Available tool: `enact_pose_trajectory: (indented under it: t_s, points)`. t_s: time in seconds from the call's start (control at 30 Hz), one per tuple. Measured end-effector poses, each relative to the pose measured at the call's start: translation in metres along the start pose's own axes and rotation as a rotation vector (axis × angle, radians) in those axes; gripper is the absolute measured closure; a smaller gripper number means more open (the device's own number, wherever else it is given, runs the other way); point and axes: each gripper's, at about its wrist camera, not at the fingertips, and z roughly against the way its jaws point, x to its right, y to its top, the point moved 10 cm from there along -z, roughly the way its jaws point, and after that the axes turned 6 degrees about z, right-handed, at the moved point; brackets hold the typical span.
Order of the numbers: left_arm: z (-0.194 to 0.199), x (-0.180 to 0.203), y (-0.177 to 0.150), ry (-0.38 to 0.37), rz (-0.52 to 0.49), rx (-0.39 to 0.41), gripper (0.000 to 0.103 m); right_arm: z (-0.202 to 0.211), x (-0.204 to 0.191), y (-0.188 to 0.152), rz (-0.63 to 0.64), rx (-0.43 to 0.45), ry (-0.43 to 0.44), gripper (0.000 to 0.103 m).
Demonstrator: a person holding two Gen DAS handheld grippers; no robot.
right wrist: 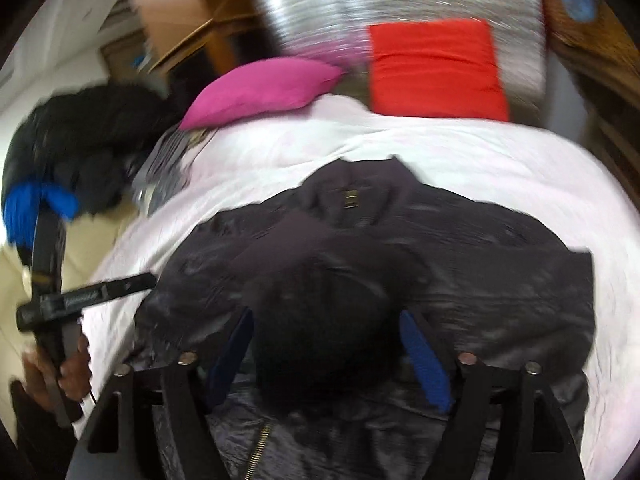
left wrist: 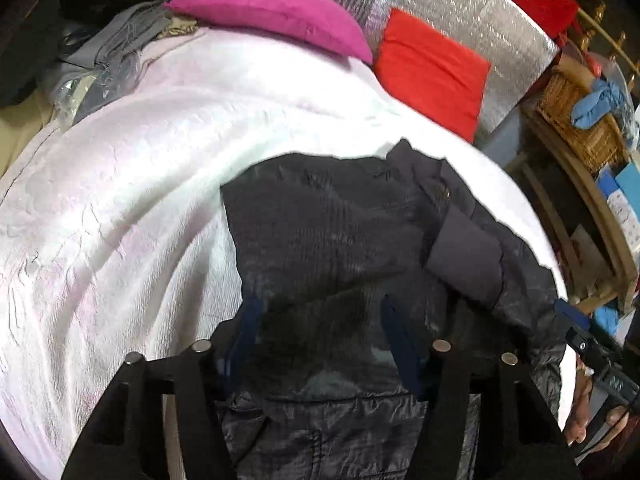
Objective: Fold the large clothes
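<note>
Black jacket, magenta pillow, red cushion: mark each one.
Black jacket [left wrist: 332, 232]: left wrist view, middle of its flat quilted panel.
Magenta pillow [right wrist: 260, 88]: right wrist view, centre of its top face.
Red cushion [right wrist: 436, 68]: right wrist view, middle of its front.

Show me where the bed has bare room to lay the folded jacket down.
Free: the white blanket left of the black jacket, up to the magenta pillow; also the strip between the jacket's collar and the red pillow. Crowded: the bed's left edge, with grey clothes and a dark coat.
</note>
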Motion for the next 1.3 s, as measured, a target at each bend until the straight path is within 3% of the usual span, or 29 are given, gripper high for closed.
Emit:
enact_pose_trajectory:
  t_s: [0.17,0.27,0.33,0.37,0.43,0.6,0.63,0.7,0.8,0.9,1.03,1.07,1.13,1.17,1.3]
  points:
    - [-0.016,-0.002,-0.007,0.04,-0.022,-0.034,0.049,-0.032,-0.037,-0.002,0.152,-0.085,-0.068,0.023]
    - [-0.019,-0.003,-0.009,0.053,-0.028,-0.042,0.053,-0.06,-0.031,-0.003,0.219,-0.144,-0.243,0.024]
    - [-0.02,-0.006,-0.012,0.052,-0.033,-0.046,0.055,-0.064,-0.019,-0.003,0.175,-0.152,-0.27,0.049]
    - [-0.019,-0.007,-0.014,0.055,-0.038,-0.046,0.056,-0.063,-0.013,-0.002,0.149,-0.152,-0.274,0.056]
    - [-0.019,-0.009,-0.015,0.059,-0.045,-0.049,0.056,-0.047,0.013,0.0,0.035,-0.116,-0.288,0.058]
    - [-0.021,-0.006,-0.017,0.082,-0.067,-0.048,0.056,-0.001,0.08,-0.025,-0.322,-0.046,-0.131,0.055]
    - [-0.021,-0.006,-0.017,0.088,-0.07,-0.046,0.056,0.007,0.09,-0.034,-0.373,-0.041,-0.1,0.051]
    - [-0.02,-0.005,-0.017,0.1,-0.072,-0.045,0.056,0.016,0.105,-0.055,-0.482,-0.052,-0.037,0.029]
    - [-0.022,-0.005,-0.017,0.107,-0.072,-0.041,0.056,0.025,0.12,-0.08,-0.632,-0.047,0.112,0.028]
    - [-0.024,-0.003,-0.016,0.117,-0.076,-0.034,0.056,0.031,0.132,-0.077,-0.753,0.015,0.218,0.021]
    - [-0.023,-0.001,-0.016,0.118,-0.08,-0.02,0.057,0.02,0.144,-0.075,-0.805,0.036,0.231,0.021]
    - [-0.023,-0.001,-0.015,0.118,-0.081,-0.015,0.057,0.014,0.148,-0.078,-0.829,0.036,0.239,0.026]
    - [-0.021,-0.002,-0.014,0.12,-0.077,-0.006,0.059,0.011,0.155,-0.079,-0.828,0.035,0.19,0.062]
    - [-0.019,-0.002,-0.012,0.121,-0.075,0.003,0.061,0.013,0.156,-0.077,-0.79,0.031,0.137,0.085]
    - [-0.006,0.002,-0.001,0.119,-0.086,0.075,0.066,0.038,0.159,-0.053,-0.708,0.146,0.09,0.087]
